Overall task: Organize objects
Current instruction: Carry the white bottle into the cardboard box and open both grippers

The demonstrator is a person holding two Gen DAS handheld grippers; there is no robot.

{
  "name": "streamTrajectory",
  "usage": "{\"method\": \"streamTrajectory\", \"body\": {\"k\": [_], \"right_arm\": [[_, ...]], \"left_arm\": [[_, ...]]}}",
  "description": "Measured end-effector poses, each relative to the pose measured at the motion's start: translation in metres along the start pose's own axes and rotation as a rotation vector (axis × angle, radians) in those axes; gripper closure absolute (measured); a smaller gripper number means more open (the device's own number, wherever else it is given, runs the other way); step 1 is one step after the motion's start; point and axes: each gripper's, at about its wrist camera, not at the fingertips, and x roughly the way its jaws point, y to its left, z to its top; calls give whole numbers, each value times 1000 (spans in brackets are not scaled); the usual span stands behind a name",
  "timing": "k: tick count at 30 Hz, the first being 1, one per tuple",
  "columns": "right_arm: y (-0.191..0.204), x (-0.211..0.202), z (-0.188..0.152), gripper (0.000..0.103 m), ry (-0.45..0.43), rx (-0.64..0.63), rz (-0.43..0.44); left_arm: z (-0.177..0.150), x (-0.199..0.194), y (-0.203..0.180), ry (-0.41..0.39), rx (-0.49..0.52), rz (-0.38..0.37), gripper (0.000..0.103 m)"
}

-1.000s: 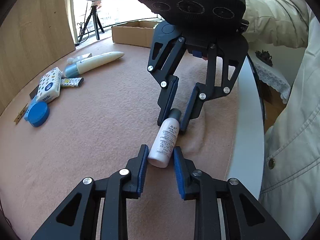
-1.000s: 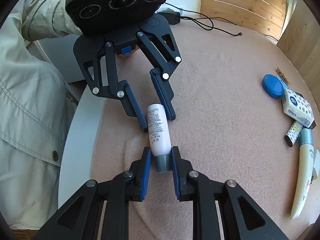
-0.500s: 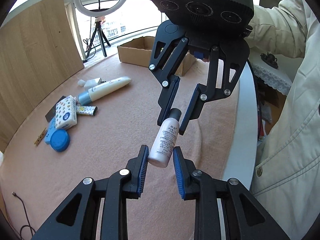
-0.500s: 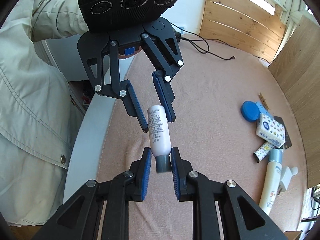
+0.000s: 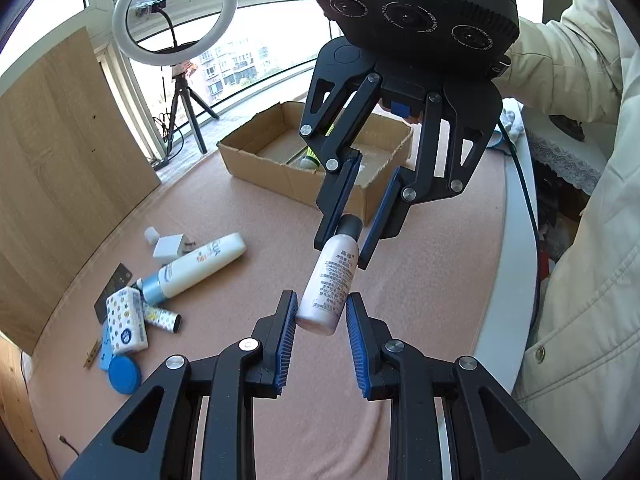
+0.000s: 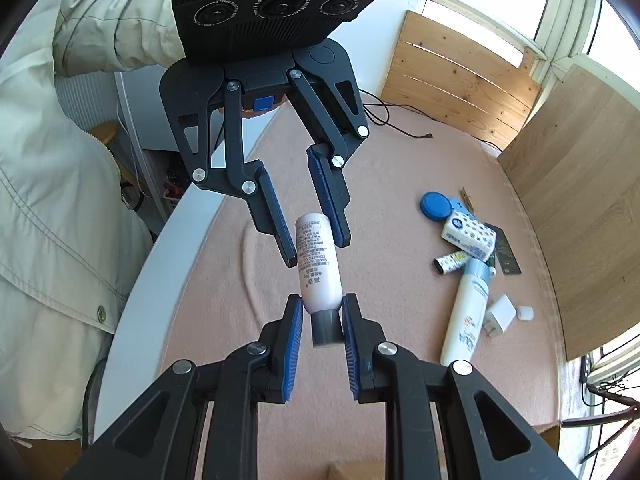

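Note:
A small pale pink bottle [image 5: 330, 276] with a dark grey cap hangs in the air above the pink table cover, held at both ends. My left gripper [image 5: 320, 312] is shut on the bottle's flat bottom end. Facing it, my right gripper [image 5: 352, 232] is shut on the cap. In the right wrist view the right gripper [image 6: 320, 314] clamps the grey cap, the bottle [image 6: 318, 264] points away, and the left gripper [image 6: 316, 236] holds its far end. An open cardboard box [image 5: 280, 178] stands behind, with something green and white inside.
On the table lie a cream tube with a blue cap [image 5: 200, 268], a spotted tissue pack [image 5: 124, 320], a blue round lid [image 5: 124, 374], a white charger [image 5: 170, 248] and a small patterned tube [image 5: 162, 316]. A ring light [image 5: 176, 12] stands by the window. A person's cream jacket [image 5: 580, 240] fills the right side.
Both grippers have risen together with the bottle, lifting it off the table cover. The cardboard box and the window have come further into view.

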Motion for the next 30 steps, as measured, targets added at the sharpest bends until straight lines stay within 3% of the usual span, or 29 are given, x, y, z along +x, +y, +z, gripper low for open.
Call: {"method": "streamTrajectory", "body": {"k": [9, 21, 22, 25, 26, 30], "right_arm": [[-9, -54, -68, 85, 22, 57, -64], [-17, -97, -144, 85, 50, 152, -162], [-17, -99, -148, 85, 48, 155, -175], [-22, -98, -159, 78, 68, 205, -191], [-21, -99, -162, 77, 72, 207, -205], [-22, -107, -164, 77, 58, 248, -237]], "left_arm": [[82, 56, -24, -16, 63, -45, 76], [150, 119, -45, -18, 135, -84, 73], [153, 124, -45, -11, 125, -74, 70], [156, 132, -44, 4, 119, 9, 35], [154, 131, -46, 4, 121, 24, 30], [143, 125, -42, 8, 92, 45, 29]]}}
